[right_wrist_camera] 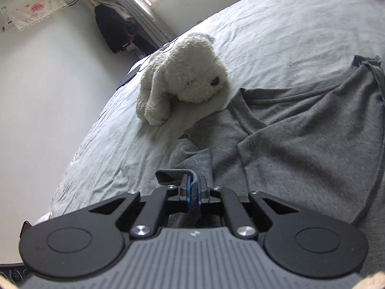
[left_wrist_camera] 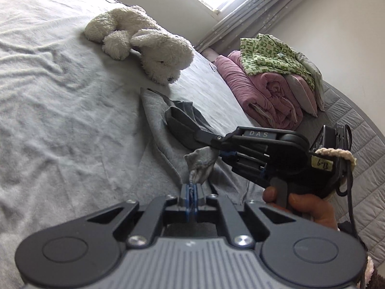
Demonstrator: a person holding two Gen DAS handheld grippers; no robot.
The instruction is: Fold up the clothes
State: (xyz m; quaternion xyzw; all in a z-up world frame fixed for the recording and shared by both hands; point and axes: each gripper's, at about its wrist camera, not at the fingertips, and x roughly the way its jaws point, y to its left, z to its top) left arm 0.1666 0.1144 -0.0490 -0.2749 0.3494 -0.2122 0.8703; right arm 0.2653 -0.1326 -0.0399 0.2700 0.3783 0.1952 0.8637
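My left gripper [left_wrist_camera: 191, 193] is clamped on a bunched corner of the grey knit cotton T-shirt [left_wrist_camera: 166, 130], the fabric pinched between the blue pads and rising out of them as a small crumpled peak. My right gripper [right_wrist_camera: 193, 187] is likewise closed on a folded edge of the same shirt, a strip of cloth trapped between its pads and a short flap sticking out to the left. In the left wrist view the right gripper crosses just above and to the right of my left jaws, my right hand [left_wrist_camera: 305, 207] wrapped round its handle. The shirt lies on the pale grey wrinkled bedsheet [left_wrist_camera: 55, 110], partly spread; in the right wrist view its V-shaped neckline and one sleeve seam face up. A white fluffy plush dog [left_wrist_camera: 144, 43] lies on the sheet just beyond the shirt, its nose close to the collar edge. Further off sit a rolled pink quilt [left_wrist_camera: 267, 94] and, on top of it, a green-and-white patterned garment [left_wrist_camera: 269, 55].
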